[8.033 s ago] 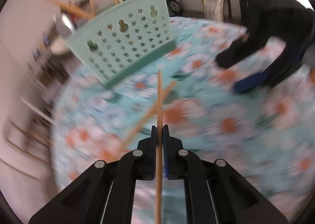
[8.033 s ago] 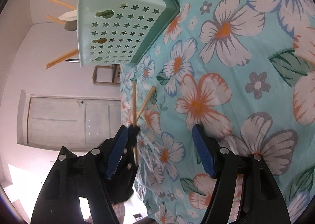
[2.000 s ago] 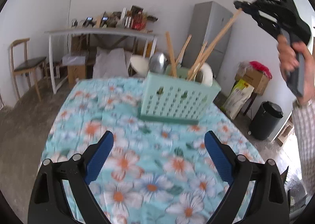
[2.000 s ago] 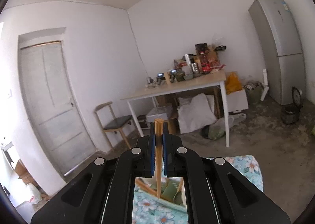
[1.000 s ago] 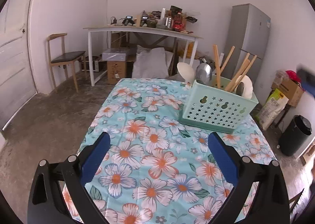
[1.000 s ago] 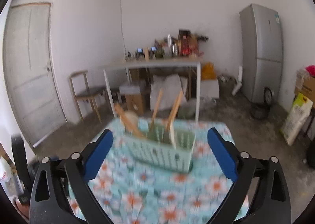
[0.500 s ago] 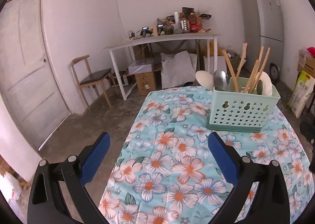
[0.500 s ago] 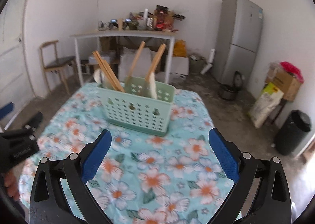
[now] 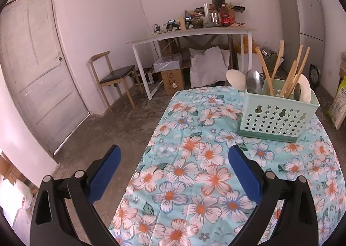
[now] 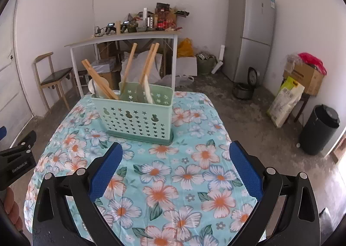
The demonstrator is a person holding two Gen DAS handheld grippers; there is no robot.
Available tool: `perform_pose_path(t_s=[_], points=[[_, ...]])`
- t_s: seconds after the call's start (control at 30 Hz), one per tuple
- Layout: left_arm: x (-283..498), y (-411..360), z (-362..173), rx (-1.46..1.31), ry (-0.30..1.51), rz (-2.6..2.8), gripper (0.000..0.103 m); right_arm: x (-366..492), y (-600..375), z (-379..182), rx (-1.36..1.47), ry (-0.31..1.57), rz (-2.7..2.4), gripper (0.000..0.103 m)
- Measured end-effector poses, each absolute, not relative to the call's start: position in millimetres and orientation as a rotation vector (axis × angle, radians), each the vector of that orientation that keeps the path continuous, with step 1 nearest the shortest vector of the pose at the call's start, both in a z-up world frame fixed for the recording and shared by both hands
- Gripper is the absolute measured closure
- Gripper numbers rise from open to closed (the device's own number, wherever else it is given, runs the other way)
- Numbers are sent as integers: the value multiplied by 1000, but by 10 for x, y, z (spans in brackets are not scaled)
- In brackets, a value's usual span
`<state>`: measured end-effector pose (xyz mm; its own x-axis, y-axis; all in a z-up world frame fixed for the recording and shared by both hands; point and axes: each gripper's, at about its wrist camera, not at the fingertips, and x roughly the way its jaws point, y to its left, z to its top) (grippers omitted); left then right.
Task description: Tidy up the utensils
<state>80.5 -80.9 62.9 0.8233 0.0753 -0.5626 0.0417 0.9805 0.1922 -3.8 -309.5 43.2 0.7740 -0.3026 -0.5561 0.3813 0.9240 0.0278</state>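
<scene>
Both grippers hang over the flowered tablecloth (image 10: 194,172) with their blue pads spread wide and nothing between them: the left gripper (image 9: 173,172) and the right gripper (image 10: 175,169). The mint utensil basket (image 10: 135,119) stands upright at centre frame in the right view and at right in the left view, holding chopsticks (image 10: 149,66) and spoons (image 9: 235,77).

Both chopsticks seen earlier on the worktop (image 10: 190,170) now stand in the utensil basket (image 10: 134,116). The left hand-held gripper (image 9: 173,172) and right hand-held gripper (image 10: 175,170), each previously clamped on a chopstick, are now spread wide, empty, and drawn back from the basket.
</scene>
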Motion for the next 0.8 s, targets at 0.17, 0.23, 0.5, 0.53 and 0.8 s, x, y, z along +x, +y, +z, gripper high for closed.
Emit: perform_pose_path(t_s=[0.17, 0.23, 0.5, 0.53, 0.8], points=[[817, -841, 640, 202, 618, 31, 6, -7, -3150, 411, 157, 584, -373, 8], [822, -842, 644, 199, 619, 36, 6, -5, -3161, 404, 159, 583, -375, 8], [814, -838, 638, 189, 631, 55, 6, -22, -3186, 383, 166, 589, -379, 8], [813, -837, 639, 188, 629, 56, 6, -21, -3186, 383, 166, 589, -379, 8], [826, -861, 643, 193, 642, 39, 6, -31, -3187, 398, 163, 588, -376, 8]])
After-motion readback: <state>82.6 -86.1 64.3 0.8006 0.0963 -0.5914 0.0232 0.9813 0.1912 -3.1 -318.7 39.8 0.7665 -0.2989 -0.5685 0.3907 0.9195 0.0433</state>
